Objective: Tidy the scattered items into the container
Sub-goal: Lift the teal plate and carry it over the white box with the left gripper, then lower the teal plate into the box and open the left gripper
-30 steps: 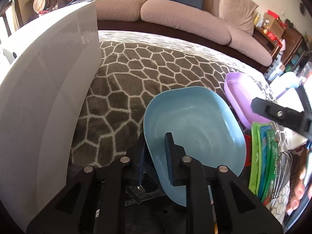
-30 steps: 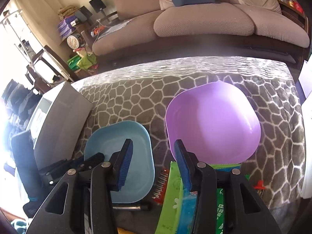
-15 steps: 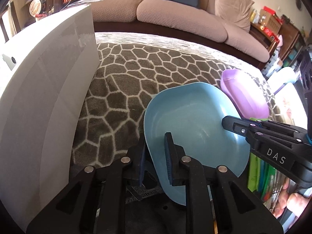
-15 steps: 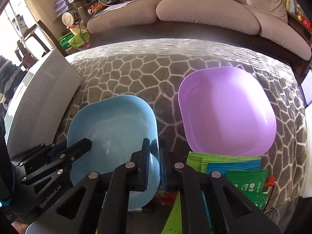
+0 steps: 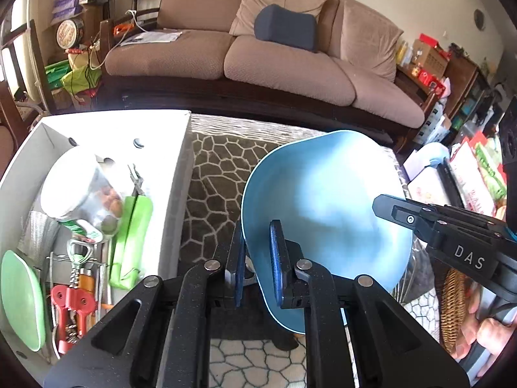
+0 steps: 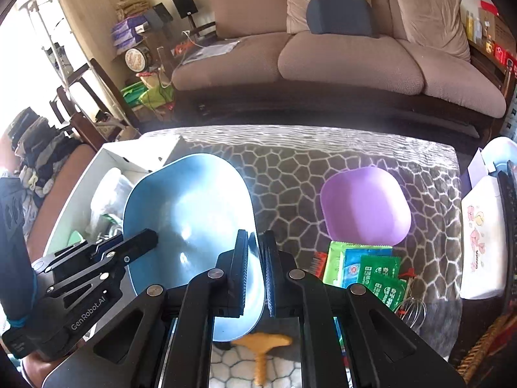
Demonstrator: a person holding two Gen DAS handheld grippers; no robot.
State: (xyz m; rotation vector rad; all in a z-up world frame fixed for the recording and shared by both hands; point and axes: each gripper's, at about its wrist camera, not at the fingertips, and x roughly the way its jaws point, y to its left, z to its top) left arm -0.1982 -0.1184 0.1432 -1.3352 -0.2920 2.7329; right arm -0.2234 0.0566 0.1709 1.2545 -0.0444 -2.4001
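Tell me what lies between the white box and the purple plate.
The blue plate, held up by both grippers, sits between the white box and the purple plate in the right wrist view, above bare patterned blanket.

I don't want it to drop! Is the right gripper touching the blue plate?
Touching. In the right wrist view, the right gripper is shut on the rim of the blue plate, with a pad pressed on each side.

Blue plate (image 5: pixel 323 200), purple plate (image 6: pixel 365 207) (both plain), brown honeycomb-patterned cloth (image 6: pixel 290 168)
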